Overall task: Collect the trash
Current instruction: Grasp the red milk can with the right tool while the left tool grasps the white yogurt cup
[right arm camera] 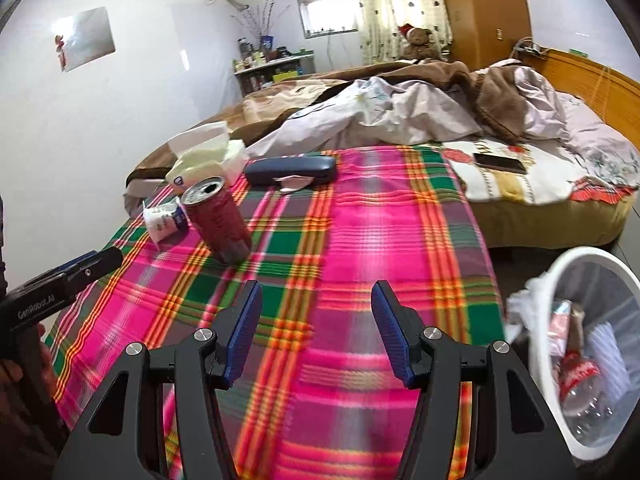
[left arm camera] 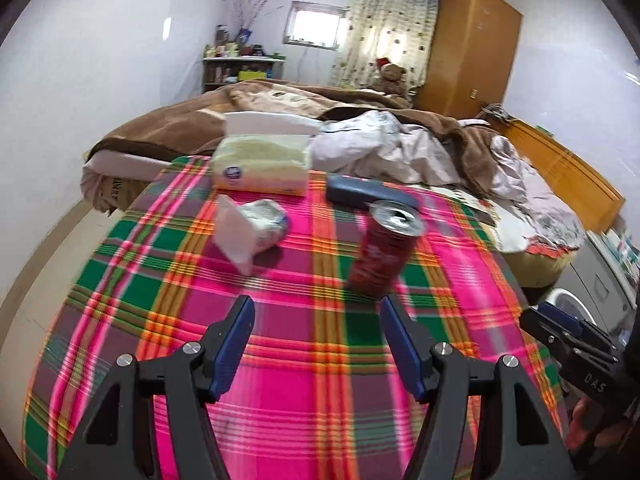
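Red can (left arm camera: 384, 248) upright on plaid blanket (left arm camera: 280, 360), crumpled wrapper (left arm camera: 260, 226) beside; left gripper (left arm camera: 318, 344) and right gripper (right arm camera: 316, 328) spread, empty.

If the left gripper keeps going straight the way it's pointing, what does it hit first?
Probably the plaid blanket: the open left gripper points down at bare cloth between the red can and crumpled white wrapper. Depth is unclear.

White lettering "GenRoboT.AI" runs along the black body of the left claw (right arm camera: 100, 262) at nine o'clock, and "DAS" shows on the right claw (left arm camera: 560, 320) at four o'clock.
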Tool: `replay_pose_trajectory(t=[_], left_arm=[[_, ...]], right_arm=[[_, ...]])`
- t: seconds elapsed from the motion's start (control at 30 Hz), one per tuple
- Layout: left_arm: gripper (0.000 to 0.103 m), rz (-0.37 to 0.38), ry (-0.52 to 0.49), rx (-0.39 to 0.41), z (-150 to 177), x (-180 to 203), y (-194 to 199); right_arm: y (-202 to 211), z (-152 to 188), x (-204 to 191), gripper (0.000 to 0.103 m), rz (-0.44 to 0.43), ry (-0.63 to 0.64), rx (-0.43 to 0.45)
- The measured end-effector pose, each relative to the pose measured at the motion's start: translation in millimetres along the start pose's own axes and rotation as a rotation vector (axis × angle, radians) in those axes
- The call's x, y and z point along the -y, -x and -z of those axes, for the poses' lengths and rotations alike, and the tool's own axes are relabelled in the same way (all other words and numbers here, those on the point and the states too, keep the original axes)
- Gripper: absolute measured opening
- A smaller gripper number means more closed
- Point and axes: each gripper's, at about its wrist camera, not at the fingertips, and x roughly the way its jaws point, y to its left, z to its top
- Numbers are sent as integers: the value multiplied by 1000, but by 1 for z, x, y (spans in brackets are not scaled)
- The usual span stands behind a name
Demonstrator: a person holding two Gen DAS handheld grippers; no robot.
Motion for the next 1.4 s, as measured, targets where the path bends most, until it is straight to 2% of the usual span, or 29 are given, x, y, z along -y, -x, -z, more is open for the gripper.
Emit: replay_pose_trajectory(t=[0.13, 0.3, 0.4, 0.53, 0.83, 0.93, 1.07, 1.13, 1.4], left_arm=[[67, -24, -1, -5, -8, -19, -6], [72, -34, -13, -23, -17, -36, -20], [72, -24, -32, -27, -25, -44, -31], [72, 7, -39, -64, -31, -54, -51], [72, 47, -116, -84, -47, -59, -78], [72, 47, -153, -116, -50, -57, -92], [72, 78, -163, -141, -52, -57, -105], [72, 68, -171, -149, -53, -59, -110], [72, 102, -132, -143, -55, -67, -113]], right_arm=[[-11, -5, -17, 58, -40, 26, 3], [-30, -12, -38, 62, -79, 52, -13], [-38, -14, -51, 63, -97, 99, 1], [-57, -15, -63, 64, -103, 142, -43], [-83, -24, -73, 64, -108, 160, -77], [-88, -27, -74, 64, -109, 164, -81], [-95, -31, -76, 64, -106, 162, -82], [-97, -33, -75, 64, -109, 148, -81], [-104, -39, -71, 64, -99, 118, -80]])
